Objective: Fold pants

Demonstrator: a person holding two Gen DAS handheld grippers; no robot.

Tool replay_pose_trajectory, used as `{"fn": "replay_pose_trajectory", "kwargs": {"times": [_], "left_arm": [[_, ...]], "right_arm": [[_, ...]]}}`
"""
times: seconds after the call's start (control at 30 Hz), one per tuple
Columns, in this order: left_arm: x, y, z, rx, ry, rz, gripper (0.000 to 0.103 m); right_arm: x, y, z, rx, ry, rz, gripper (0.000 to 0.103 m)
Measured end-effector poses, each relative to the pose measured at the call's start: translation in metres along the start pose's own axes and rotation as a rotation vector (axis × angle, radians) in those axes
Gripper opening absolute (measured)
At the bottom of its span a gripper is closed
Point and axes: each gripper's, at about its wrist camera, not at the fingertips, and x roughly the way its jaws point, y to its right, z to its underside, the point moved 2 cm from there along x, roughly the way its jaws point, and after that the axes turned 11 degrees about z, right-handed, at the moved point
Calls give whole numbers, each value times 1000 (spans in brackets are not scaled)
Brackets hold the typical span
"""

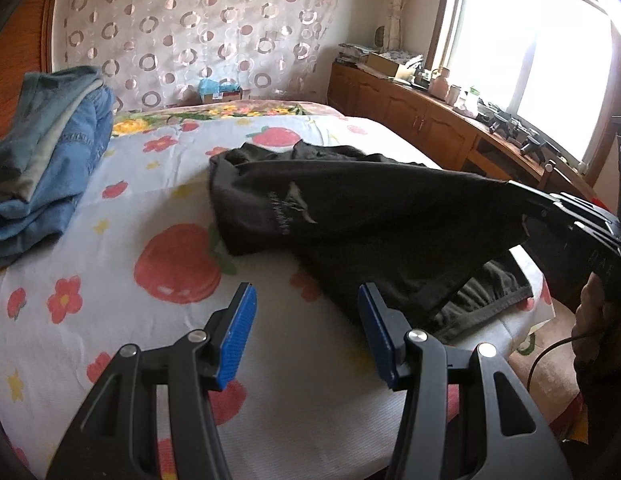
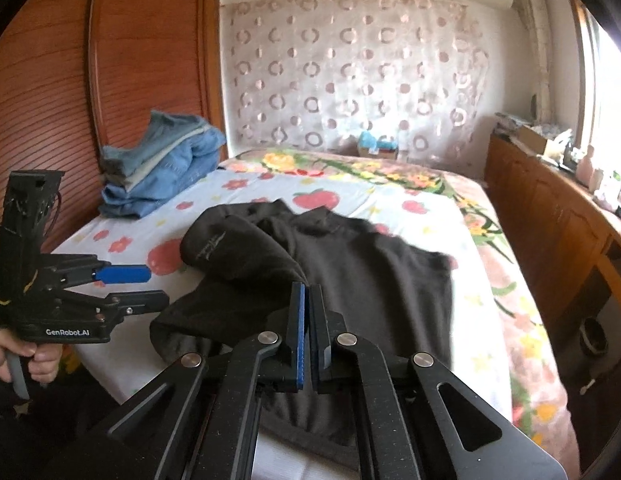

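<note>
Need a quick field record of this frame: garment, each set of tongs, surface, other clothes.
garment: black pants, partly lifted, one part draped over the rest
right tongs: shut on a fold of the pants
left tongs: open, holding nothing, beside the pants
surface: bed sheet with a fruit and flower print
other clothes: folded denim stack at the bed's far left

"GenRobot.AI" on left gripper [image 2: 146, 286] body; pants [image 2: 350, 264] print illegible.

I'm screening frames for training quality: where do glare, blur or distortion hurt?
Left wrist: the window blows out white, and fisheye bends the cabinet. Right wrist: the black pants look soft, their far edge smeared; dark vignette in the corners.
</note>
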Motion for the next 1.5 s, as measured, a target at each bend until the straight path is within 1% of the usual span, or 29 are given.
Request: {"fn": "replay_pose_trajectory", "kwargs": {"times": [0.27, 0.43, 0.6, 0.8, 1.03, 1.3, 1.5], "left_arm": [[9, 24, -20, 54, -3, 31, 52], [19, 37, -25, 76, -25, 41, 52], [29, 46, -23, 90, -47, 45, 52], [35, 50, -17, 101, -69, 43, 52], [45, 51, -8, 108, -113, 38, 52], [55, 47, 5, 92, -158, 43, 52], [54, 47, 8, 90, -150, 46, 52]], "right_arm": [[-23, 31, 4, 22, 15, 54, 0], [-29, 49, 16, 44, -2, 86, 0], [-29, 66, 33, 72, -37, 96, 0], [-13, 71, 58, 84, -115, 97, 0], [-2, 74, 79, 101, -171, 98, 0], [4, 75, 80, 109, -178, 111, 0], [5, 76, 80, 108, -184, 110, 0]]}}
